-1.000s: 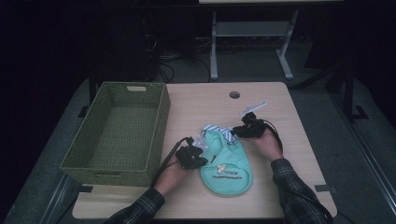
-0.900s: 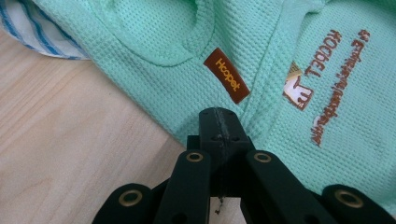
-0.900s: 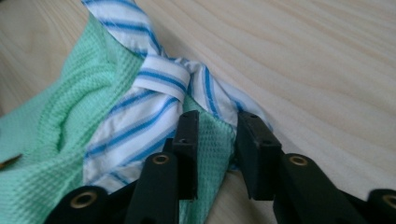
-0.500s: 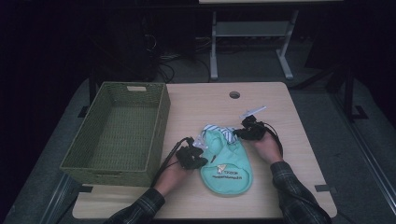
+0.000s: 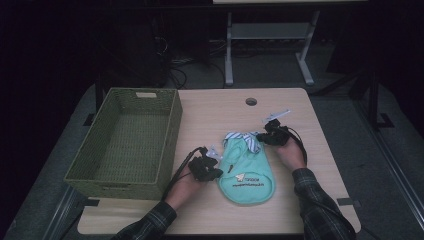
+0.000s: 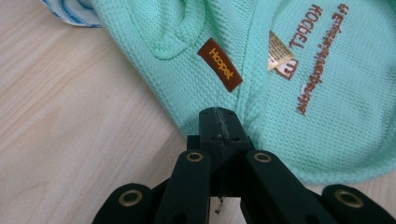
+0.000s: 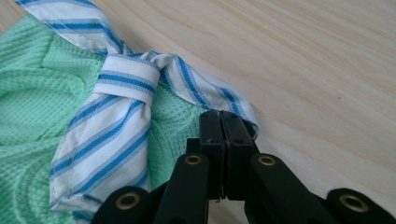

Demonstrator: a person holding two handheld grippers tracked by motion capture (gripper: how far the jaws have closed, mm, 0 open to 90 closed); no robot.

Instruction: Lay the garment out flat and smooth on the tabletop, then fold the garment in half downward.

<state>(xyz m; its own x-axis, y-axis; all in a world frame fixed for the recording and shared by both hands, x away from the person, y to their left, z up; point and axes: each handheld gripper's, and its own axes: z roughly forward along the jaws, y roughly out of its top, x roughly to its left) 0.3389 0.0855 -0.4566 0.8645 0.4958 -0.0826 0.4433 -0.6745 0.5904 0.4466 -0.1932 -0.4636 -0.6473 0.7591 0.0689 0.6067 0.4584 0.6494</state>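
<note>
A mint-green small garment [image 5: 247, 170] with brown lettering lies flat on the wooden table [image 5: 215, 110], with a blue-and-white striped collar [image 5: 243, 139] at its far end. My left gripper [image 5: 219, 166] is at the garment's left hem. In the left gripper view the gripper [image 6: 218, 116] is shut, its tips pinching the green cloth [image 6: 303, 70] below a brown label [image 6: 219, 64]. My right gripper [image 5: 259, 137] sits at the collar's right end. In the right gripper view that gripper [image 7: 222, 119] is shut on the edge of the striped collar [image 7: 116, 116].
An empty green woven basket [image 5: 172, 130] stands on the left part of the table, close to my left hand. A round cable hole [image 5: 251, 101] is in the far middle of the tabletop. Bare wood lies to the right of the garment and beyond it.
The right gripper has edged slightly toward the striped collar. The left hand, the garment and the basket stay where they were.
</note>
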